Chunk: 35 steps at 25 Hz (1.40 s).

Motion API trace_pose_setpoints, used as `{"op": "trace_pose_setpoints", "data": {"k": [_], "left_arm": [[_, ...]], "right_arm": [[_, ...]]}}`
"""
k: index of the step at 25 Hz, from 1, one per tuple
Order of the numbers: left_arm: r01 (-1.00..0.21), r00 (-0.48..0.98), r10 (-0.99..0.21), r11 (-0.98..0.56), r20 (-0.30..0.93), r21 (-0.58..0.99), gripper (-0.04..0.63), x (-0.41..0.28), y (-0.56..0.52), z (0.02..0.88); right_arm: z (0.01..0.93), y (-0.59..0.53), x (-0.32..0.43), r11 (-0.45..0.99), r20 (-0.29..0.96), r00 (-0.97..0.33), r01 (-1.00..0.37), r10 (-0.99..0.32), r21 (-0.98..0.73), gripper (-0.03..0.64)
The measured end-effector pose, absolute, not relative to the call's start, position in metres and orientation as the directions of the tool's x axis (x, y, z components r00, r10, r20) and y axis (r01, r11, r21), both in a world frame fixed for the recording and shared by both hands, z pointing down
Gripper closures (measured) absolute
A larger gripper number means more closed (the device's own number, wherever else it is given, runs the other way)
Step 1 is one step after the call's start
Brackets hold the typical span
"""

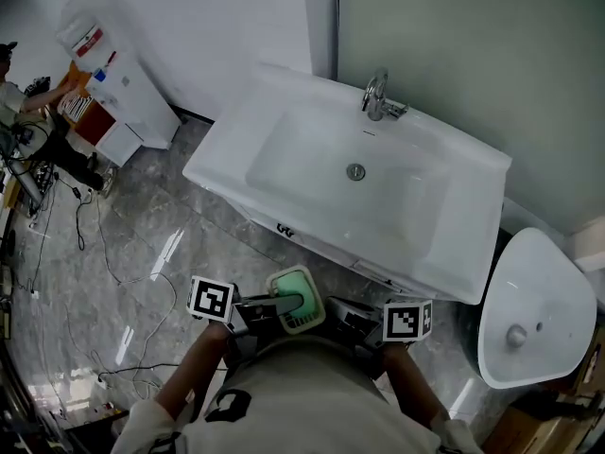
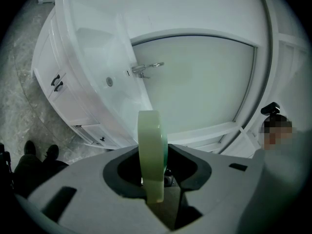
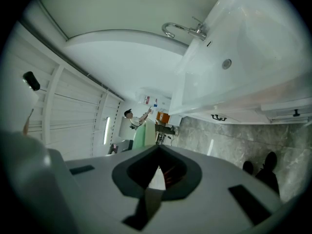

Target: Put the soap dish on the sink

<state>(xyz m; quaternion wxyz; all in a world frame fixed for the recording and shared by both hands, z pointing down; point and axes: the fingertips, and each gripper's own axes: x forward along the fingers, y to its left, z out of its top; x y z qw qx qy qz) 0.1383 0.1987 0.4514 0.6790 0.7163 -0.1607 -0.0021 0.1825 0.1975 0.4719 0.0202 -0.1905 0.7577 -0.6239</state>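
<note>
The pale green soap dish (image 1: 299,301) hangs in the air in front of the white sink (image 1: 284,112), below its front edge. My left gripper (image 1: 284,303) is shut on it. In the left gripper view the soap dish (image 2: 152,150) stands edge-on between the jaws of the left gripper (image 2: 154,182), with the sink (image 2: 92,57) and its faucet (image 2: 144,68) ahead. My right gripper (image 1: 355,316) is just right of the dish, with nothing in it. The right gripper (image 3: 155,178) has its jaws together, and a strip of the soap dish (image 3: 140,136) shows beyond them.
A chrome faucet (image 1: 377,96) stands at the sink's back rim, and a drain (image 1: 355,171) sits in the bowl. A white oval basin (image 1: 529,310) is at the right. A white cabinet (image 1: 118,88), a person (image 1: 19,93) and floor cables (image 1: 95,244) are at the left.
</note>
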Motion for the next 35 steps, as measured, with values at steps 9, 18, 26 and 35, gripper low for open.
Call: {"op": "trace_pose_setpoints", "data": {"k": [9, 18, 26, 35], "left_arm": [[-0.200, 0.960, -0.208, -0.034, 0.189, 0.979, 0.448, 0.135, 0.172, 0.453], [-0.133, 0.981, -0.150, -0.076, 0.121, 0.988, 0.448, 0.089, 0.124, 0.455], [-0.089, 0.986, -0.149, -0.083, 0.076, 0.993, 0.448, 0.020, 0.078, 0.457], [-0.073, 0.990, -0.125, -0.102, 0.060, 0.992, 0.448, -0.040, 0.050, 0.457]], "right_arm": [[0.474, 0.176, 0.184, 0.144, 0.243, -0.904, -0.309, -0.350, -0.940, 0.607], [0.470, 0.134, 0.146, 0.108, 0.277, -0.852, -0.357, -0.444, -0.928, 0.607], [0.470, 0.099, 0.079, 0.112, 0.335, -0.837, -0.419, -0.433, -0.901, 0.607], [0.469, 0.080, 0.031, 0.073, 0.371, -0.806, -0.452, -0.461, -0.889, 0.607]]}}
